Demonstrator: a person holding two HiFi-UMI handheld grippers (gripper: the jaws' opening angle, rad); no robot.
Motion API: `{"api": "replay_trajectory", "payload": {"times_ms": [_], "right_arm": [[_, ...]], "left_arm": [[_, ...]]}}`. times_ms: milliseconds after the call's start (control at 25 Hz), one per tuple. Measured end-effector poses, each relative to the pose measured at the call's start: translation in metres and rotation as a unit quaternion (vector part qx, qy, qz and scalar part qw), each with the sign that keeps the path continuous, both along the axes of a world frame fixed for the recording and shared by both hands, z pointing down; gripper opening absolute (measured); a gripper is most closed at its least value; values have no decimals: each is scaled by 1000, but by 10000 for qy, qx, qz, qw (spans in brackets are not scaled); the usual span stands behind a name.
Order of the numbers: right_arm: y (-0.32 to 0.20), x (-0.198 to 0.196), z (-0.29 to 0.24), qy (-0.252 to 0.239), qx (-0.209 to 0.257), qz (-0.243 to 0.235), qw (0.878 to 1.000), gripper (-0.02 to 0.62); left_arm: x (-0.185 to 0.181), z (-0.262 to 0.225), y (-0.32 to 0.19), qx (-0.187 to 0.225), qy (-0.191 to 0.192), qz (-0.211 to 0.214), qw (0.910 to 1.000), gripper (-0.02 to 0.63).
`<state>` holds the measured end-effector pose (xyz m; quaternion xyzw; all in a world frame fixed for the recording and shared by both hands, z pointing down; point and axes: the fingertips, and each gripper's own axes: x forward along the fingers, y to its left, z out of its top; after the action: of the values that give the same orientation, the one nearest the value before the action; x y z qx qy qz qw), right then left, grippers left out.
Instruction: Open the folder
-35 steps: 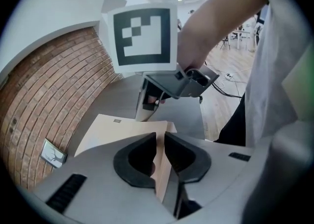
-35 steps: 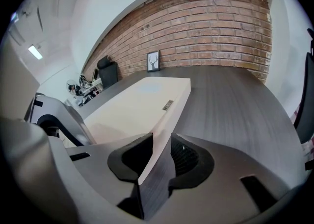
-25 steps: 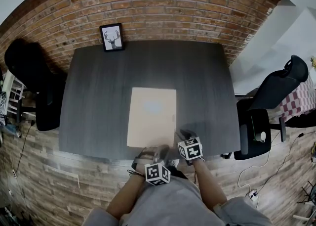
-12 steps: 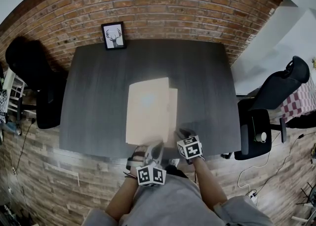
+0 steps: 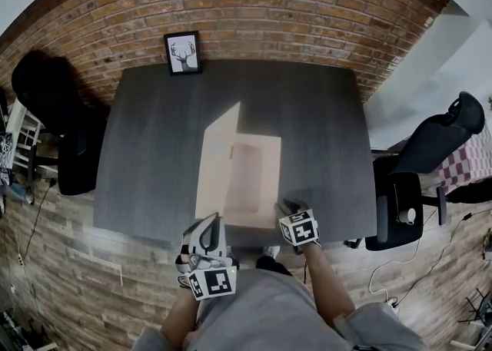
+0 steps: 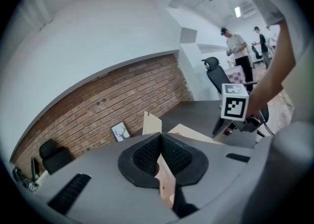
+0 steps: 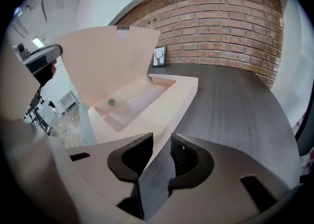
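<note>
A beige folder [image 5: 257,180] lies on the dark table [image 5: 146,134], near its front edge. Its cover [image 5: 219,161] stands up along the left side, and the inside is bare. My left gripper [image 5: 209,223] is shut on the cover's near edge; in the left gripper view the thin beige cover [image 6: 167,185] runs between the closed pads of that gripper [image 6: 160,155]. My right gripper [image 5: 288,210] sits at the folder's near right corner. In the right gripper view its jaws [image 7: 162,157] stand slightly apart over bare table, beside the folder's base [image 7: 147,105] and raised cover [image 7: 105,61].
A framed deer picture [image 5: 183,53] leans on the brick wall at the table's back left. Black office chairs stand left [image 5: 54,111] and right [image 5: 430,142] of the table. People [image 6: 238,46] stand far off in the left gripper view.
The left gripper has risen and swung to the left with the cover's edge in it. The cover has gone from lying flat to standing up. The right gripper has kept still.
</note>
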<state>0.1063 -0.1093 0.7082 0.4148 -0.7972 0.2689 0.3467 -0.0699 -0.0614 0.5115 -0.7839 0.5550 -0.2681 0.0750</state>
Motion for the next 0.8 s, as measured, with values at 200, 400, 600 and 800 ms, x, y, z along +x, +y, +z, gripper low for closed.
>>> {"api": "replay_trajectory", "payload": {"times_ms": [200,400,600,800], "right_arm": [[0,-1,1,92,-46,-55,9999,91],[-1,-4,1,144,-83,-69,9998,91],[-1,-5,2,226,-127,-73,9996,91],[0,-5,3,342,-126,-66,9993,91]], "left_arm": [[-61,-7,2,163,95,-1002,9948,3],[-115,3,4,-95,268,-1751,9841,3],[-169,22,5,-355,768,-2530,9638,3],[-221,48,8,-626,1019,-3159,9412,5]]}}
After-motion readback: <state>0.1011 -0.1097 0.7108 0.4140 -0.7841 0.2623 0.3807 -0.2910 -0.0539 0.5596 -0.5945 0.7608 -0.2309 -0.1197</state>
